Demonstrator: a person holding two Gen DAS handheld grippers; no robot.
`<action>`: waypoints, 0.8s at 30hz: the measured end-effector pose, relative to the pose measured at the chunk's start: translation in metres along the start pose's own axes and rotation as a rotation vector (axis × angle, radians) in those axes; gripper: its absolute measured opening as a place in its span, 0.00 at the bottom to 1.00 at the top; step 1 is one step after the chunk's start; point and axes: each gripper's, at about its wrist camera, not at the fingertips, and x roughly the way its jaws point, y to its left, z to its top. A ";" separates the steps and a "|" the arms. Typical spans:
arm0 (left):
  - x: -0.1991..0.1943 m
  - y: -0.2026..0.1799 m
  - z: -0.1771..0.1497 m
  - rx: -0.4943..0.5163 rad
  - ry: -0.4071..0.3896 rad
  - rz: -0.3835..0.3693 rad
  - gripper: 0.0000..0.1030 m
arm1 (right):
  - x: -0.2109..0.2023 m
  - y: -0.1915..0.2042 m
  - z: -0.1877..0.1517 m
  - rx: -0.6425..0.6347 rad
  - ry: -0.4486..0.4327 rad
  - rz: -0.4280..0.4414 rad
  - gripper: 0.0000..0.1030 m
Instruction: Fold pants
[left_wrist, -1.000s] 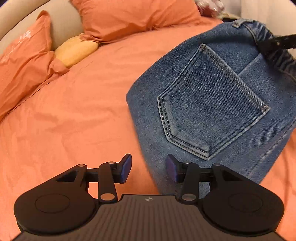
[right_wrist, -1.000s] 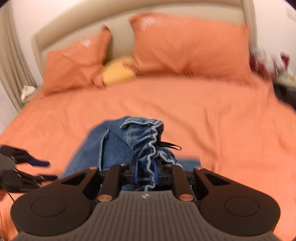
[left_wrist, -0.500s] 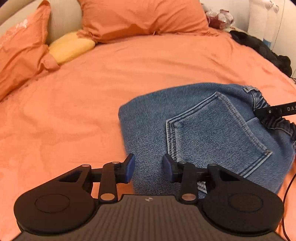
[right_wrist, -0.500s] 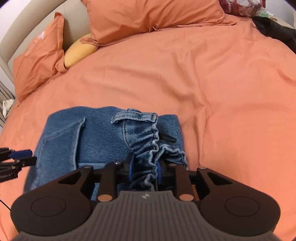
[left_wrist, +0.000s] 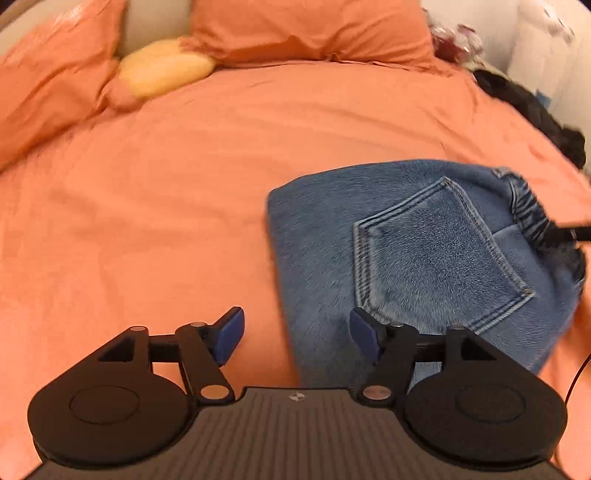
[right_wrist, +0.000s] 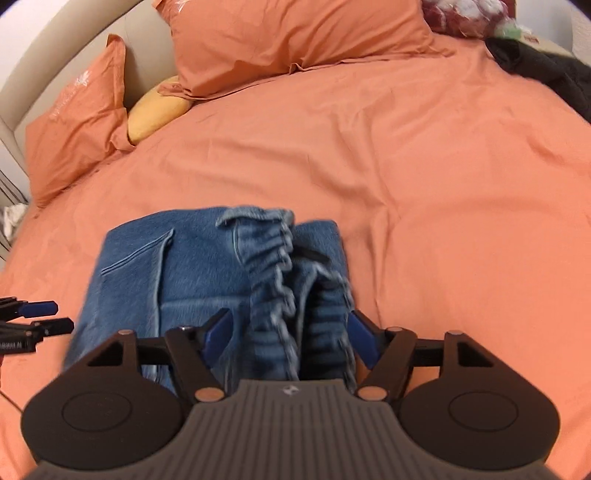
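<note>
The folded blue denim pants (left_wrist: 417, 251) lie on the orange bed sheet (left_wrist: 147, 206), back pocket up. My left gripper (left_wrist: 295, 332) is open and empty, hovering at the pants' near left edge. In the right wrist view the pants (right_wrist: 192, 266) lie flat with the elastic waistband (right_wrist: 280, 280) bunched between my right gripper's (right_wrist: 291, 336) open blue pads (right_wrist: 218, 332). The waistband is loose in the gap. The left gripper also shows at the left edge of the right wrist view (right_wrist: 37, 314).
Orange pillows (right_wrist: 288, 33) and a yellow cushion (right_wrist: 159, 110) lie by the headboard. A dark garment (right_wrist: 546, 70) lies at the bed's far right edge. A nightstand with red items (right_wrist: 465, 14) stands behind it.
The pants came down from hanging to lying on the bed. My right gripper opened and let go of the waistband. My left gripper opened wider.
</note>
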 end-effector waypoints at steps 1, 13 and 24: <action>-0.003 0.008 -0.003 -0.035 0.014 -0.022 0.82 | -0.003 -0.005 -0.004 0.023 0.017 0.014 0.78; 0.043 0.073 -0.030 -0.511 0.093 -0.309 0.84 | 0.027 -0.047 -0.021 0.243 0.133 0.191 0.81; 0.080 0.071 -0.019 -0.519 0.098 -0.442 0.43 | 0.062 -0.048 -0.015 0.225 0.148 0.258 0.62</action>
